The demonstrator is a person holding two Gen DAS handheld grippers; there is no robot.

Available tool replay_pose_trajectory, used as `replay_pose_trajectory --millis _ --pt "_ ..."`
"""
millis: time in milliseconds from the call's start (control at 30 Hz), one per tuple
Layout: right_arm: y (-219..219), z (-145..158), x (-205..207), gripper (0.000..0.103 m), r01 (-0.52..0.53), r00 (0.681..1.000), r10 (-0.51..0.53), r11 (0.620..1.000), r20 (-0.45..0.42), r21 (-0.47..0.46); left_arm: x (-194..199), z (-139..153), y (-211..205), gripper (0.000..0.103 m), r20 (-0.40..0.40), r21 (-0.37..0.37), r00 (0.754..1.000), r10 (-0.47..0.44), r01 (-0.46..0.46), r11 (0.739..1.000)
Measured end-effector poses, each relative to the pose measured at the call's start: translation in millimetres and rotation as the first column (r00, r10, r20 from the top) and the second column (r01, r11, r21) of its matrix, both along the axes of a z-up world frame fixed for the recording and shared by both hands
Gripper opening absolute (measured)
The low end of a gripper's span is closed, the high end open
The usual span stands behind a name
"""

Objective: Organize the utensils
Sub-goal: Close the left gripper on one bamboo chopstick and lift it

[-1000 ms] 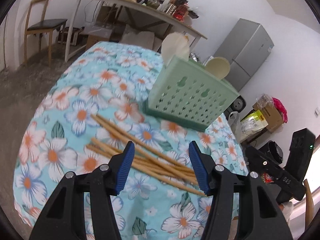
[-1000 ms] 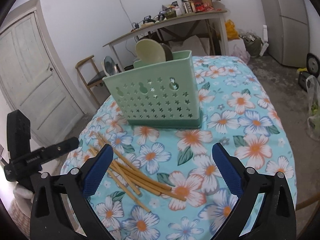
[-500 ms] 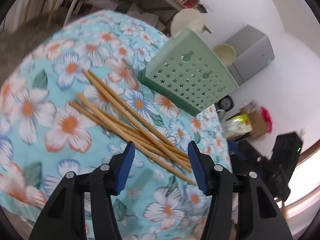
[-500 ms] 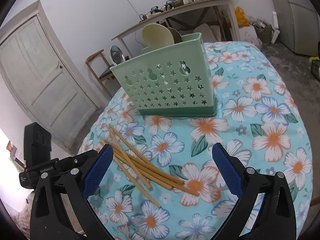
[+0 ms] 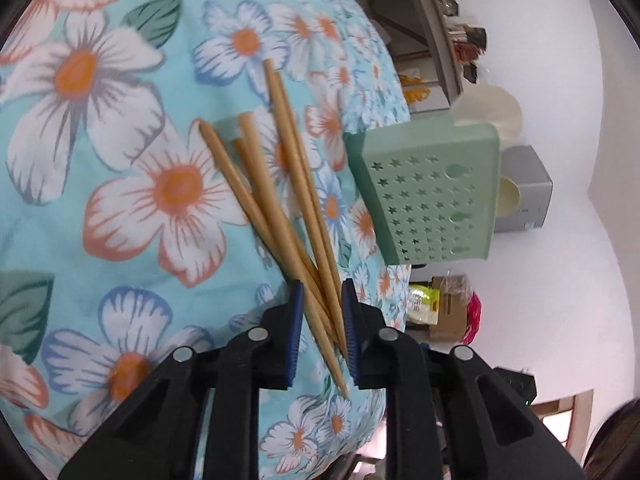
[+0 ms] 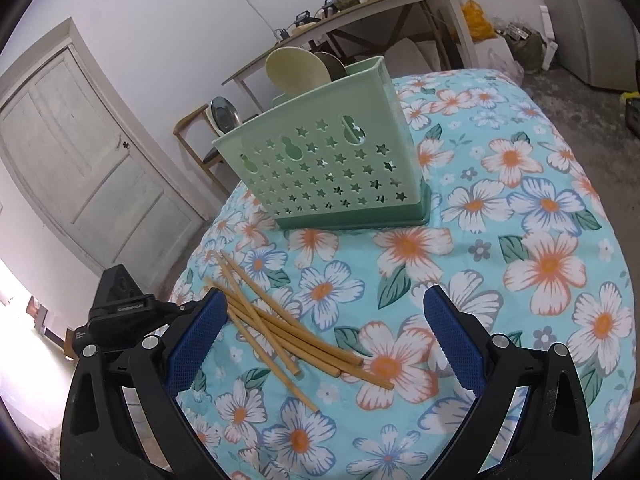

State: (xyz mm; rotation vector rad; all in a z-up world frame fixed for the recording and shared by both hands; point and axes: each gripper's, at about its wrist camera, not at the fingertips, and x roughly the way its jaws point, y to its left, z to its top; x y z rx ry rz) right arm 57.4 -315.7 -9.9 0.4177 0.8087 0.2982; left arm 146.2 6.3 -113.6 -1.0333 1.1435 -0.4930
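Observation:
Several wooden chopsticks (image 5: 280, 184) lie crossed on the flowered tablecloth (image 5: 120, 128). My left gripper (image 5: 322, 292) is low over the cloth, and its jaws are closing on the chopsticks' thin ends, which fill the narrow gap between the blue pads. From the right wrist view the same chopsticks (image 6: 288, 332) lie just ahead of my right gripper (image 6: 322, 300), which hovers open and empty. The left gripper's body (image 6: 120, 312) shows at the left there, its fingertips hidden. A green star-punched utensil holder (image 6: 332, 160) stands upright beyond, with a cream spoon (image 6: 296, 68) in it.
The holder (image 5: 432, 192) sits near the table's far side. The round table's edge (image 6: 192, 264) drops off close to the chopsticks. Beyond are a white door (image 6: 80, 168), a wooden chair (image 6: 200, 144), a long cluttered table (image 6: 360, 4) and a grey fridge (image 5: 520, 188).
My left gripper has dropped to the cloth and rolled, and its jaws have narrowed from wide apart to tight around the chopsticks' thin ends. The right gripper has stayed almost in place, still open.

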Motion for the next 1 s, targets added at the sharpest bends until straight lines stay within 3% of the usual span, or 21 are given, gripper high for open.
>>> replay_pose_trajectory --millis 167,600,867,1000 --pt "-1 -1 0 0.094 0.002 1.0 -0.002 1.0 -0.005 0.003 3 -7 -4 0.017 -0.047 0.026 0.999 0.016 -0.015 1.0" --pt "-3 -2 -1 0.093 0.009 1.0 -0.009 1.0 -0.009 0.011 -8 9 -5 0.008 -0.016 0.149 1.0 -0.018 0.02 0.989" --pt "4 -4 -1 0.092 -0.003 1.0 0.003 1.0 -0.021 0.005 -21 26 18 0.009 0.022 0.294 1.0 -0.019 0.012 0.956" --pt "7 -1 -3 0.092 -0.009 1.0 0.009 1.0 -0.016 0.004 -16 20 27 0.01 -0.004 0.34 1.0 0.001 0.001 0.94"
